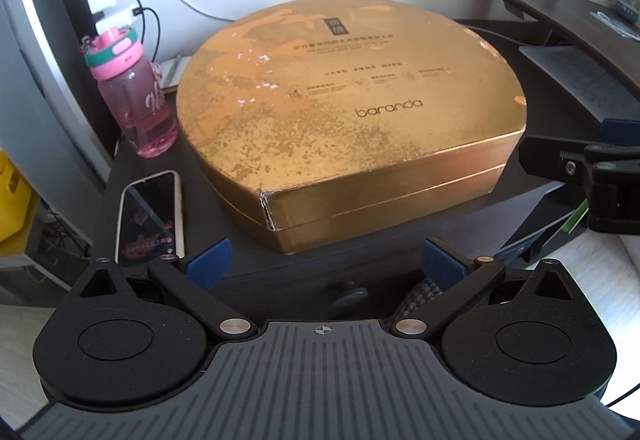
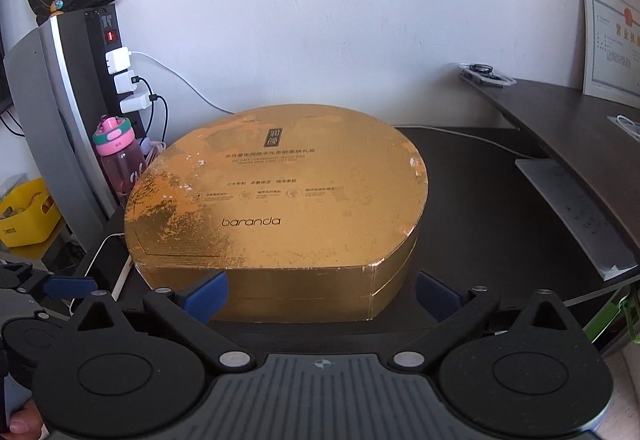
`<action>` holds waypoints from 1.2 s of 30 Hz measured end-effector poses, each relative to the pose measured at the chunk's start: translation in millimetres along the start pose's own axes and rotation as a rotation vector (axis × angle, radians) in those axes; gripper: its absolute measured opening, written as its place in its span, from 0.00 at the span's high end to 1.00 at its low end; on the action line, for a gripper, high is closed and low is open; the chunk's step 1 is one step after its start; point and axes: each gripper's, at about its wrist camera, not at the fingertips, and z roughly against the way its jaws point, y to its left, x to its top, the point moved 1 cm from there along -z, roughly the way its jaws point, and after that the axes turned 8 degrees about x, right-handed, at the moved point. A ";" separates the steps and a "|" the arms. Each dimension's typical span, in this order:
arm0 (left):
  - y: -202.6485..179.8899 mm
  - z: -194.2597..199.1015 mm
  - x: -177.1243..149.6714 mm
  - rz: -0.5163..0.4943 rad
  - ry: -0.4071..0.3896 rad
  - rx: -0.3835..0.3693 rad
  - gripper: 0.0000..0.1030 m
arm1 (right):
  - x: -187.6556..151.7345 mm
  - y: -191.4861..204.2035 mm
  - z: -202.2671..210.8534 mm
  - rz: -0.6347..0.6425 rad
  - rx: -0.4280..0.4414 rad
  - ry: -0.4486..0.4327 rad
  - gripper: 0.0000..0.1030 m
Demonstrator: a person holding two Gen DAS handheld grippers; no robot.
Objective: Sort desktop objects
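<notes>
Left tongs (image 1: 324,260): black linkage arms are fitted with blue finger pads (image 1: 210,258); silver pivot pins and small screw heads are set at the joints. Two round black discs flank a grey ribbed plate, which is marked with a small crosshair symbol.

Right tongs (image 2: 320,298): the same build is seen, with black arms, blue pads (image 2: 206,296), silver pins, a grey ribbed plate and a crosshair mark. A fingertip (image 2: 18,424) is glimpsed at the lower left edge.
</notes>
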 end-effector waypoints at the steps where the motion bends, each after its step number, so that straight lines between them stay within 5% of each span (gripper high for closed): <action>1: 0.1 -1.8 0.4 0.001 0.007 0.001 0.00 | -0.8 0.1 -1.1 -0.002 0.000 0.003 0.02; 11: -4.5 -2.9 4.4 -0.022 -0.018 0.057 0.00 | -1.9 -4.2 -4.8 -0.024 0.006 -0.002 0.02; 36: -3.5 -1.2 4.5 0.014 -0.010 0.003 0.00 | -4.6 -3.8 -4.4 -0.019 -0.017 0.006 0.02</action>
